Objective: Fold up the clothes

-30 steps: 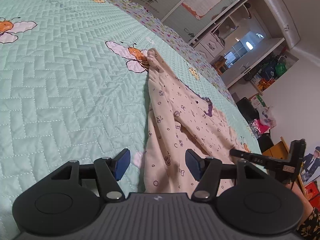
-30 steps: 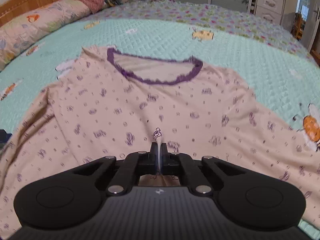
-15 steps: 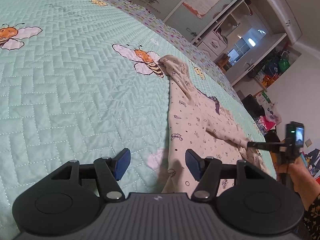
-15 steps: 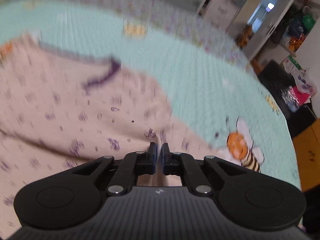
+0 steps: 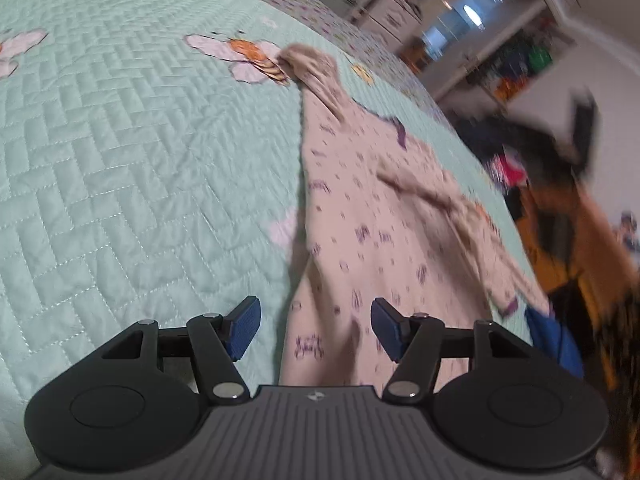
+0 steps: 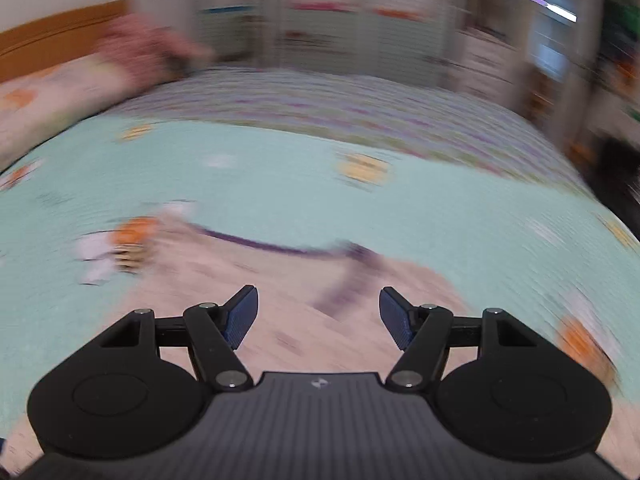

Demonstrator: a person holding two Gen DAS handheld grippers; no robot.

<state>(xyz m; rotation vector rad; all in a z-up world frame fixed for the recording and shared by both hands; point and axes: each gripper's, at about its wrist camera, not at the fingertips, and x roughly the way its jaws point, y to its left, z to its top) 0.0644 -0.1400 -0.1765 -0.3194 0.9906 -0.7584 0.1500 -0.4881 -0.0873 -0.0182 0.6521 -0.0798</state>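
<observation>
- On the mint-green quilted bedspread (image 5: 132, 168) lies a pale pink top (image 5: 360, 232) with small purple prints, stretched out lengthwise away from the left wrist camera, with one sleeve folded across its body.
- Its far end touches a bee motif (image 5: 244, 56) stitched into the quilt, and a strip of purple neckline trim (image 5: 400, 132) shows along the garment's right edge.
- The left gripper (image 5: 316, 328) hovers over the near end of the top with its jaws held apart; fabric shows in the gap between the blue pads (image 5: 242, 330), but neither pad presses on it.
- In the right wrist view, heavily blurred, the right gripper (image 6: 318, 316) has its jaws opening wide above the pink cloth, with nothing pinched between them.
- Beyond it the purple neckline (image 6: 280, 246) curves across the top (image 6: 280, 320), with the bedspread (image 6: 440, 208) behind.
- At the right edge of the left view, a blurred sleeve (image 5: 592, 240) and a dark device (image 5: 580, 128) appear beside the bed.
</observation>
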